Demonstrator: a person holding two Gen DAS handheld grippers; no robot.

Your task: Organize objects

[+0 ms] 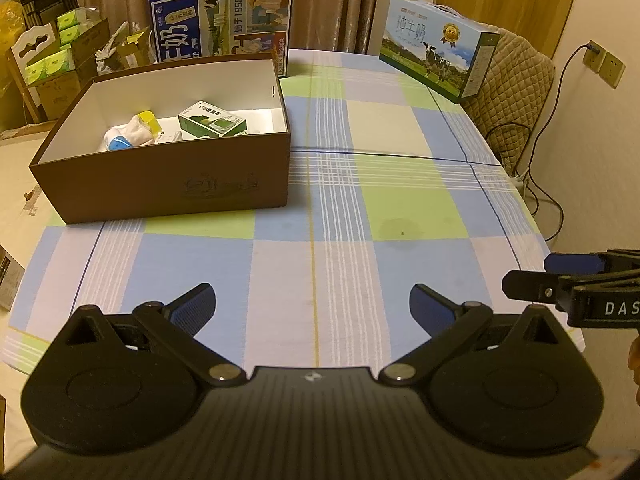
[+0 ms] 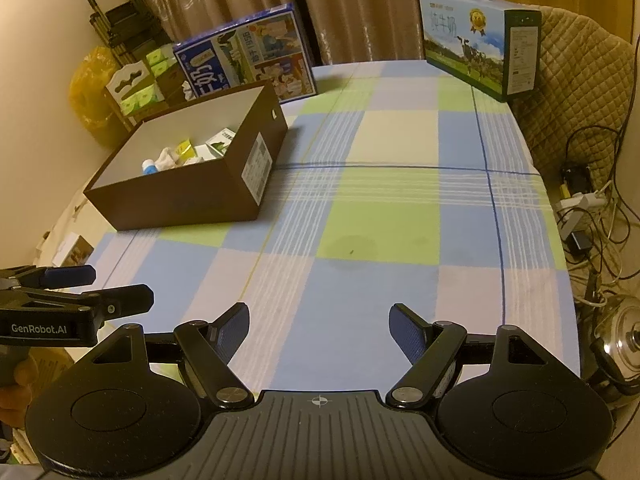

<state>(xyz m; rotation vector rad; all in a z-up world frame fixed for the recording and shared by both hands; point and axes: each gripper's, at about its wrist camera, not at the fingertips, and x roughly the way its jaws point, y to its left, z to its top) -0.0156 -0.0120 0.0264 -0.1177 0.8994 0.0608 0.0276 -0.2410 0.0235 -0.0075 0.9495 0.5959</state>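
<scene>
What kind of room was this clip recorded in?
Probably a home dining room: a table with a checked tablecloth, curtains behind it, a quilted chair cover, and milk cartons along the far edge.

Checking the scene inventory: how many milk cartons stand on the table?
2. A blue carton stands at the far edge behind the brown box; a green carton stands at the far right corner. None else visible.
</scene>
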